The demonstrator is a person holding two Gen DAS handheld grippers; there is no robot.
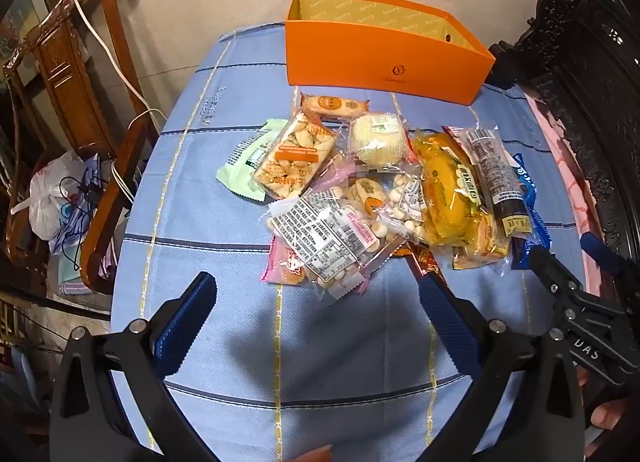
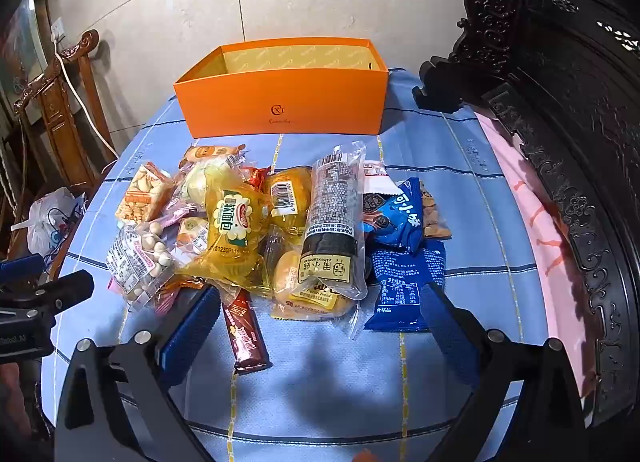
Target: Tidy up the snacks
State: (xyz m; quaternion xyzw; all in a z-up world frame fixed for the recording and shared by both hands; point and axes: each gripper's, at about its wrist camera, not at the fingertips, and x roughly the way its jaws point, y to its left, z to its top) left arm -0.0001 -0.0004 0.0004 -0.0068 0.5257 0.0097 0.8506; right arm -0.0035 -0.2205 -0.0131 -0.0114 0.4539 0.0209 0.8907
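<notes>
A heap of wrapped snacks point(image 2: 256, 234) lies in the middle of the table point(image 1: 328, 342), which is covered by a light blue cloth with dark stripes and yellow stitched lines. Behind the heap, at the far edge of the table, stands an open orange cardboard box point(image 2: 284, 102) with a pale yellow patterned lining; nothing shows inside it, and it sits apart from the snacks.

In the heap, a clear packet of small round white biscuits point(image 1: 332, 238) with a printed label lies nearest the left gripper point(image 1: 316, 294). Beside it are a pale green packet point(image 1: 240, 166), a clear packet of pale crackers with an orange band point(image 1: 294, 158) and a round white cake in clear wrap point(image 1: 378, 138). Toward the right lie a yellow bread bag point(image 2: 236, 234), a long dark roll in a clear wrapper point(image 2: 332, 230) resting on other packets, a blue foil packet point(image 2: 404, 282) and a brown stick-shaped bar point(image 2: 244, 330) pointing toward the right gripper point(image 2: 320, 302).

Both grippers hover above the near side of the table, tilted downward at the heap. The jaws of each stand wide apart with nothing between them, and their blue ribbed pads touch no packet.

A carved wooden chair point(image 1: 80, 74) with a white cable point(image 1: 108, 54) draped over it stands to the left, and dark carved furniture point(image 2: 560, 142) lines the right side.
</notes>
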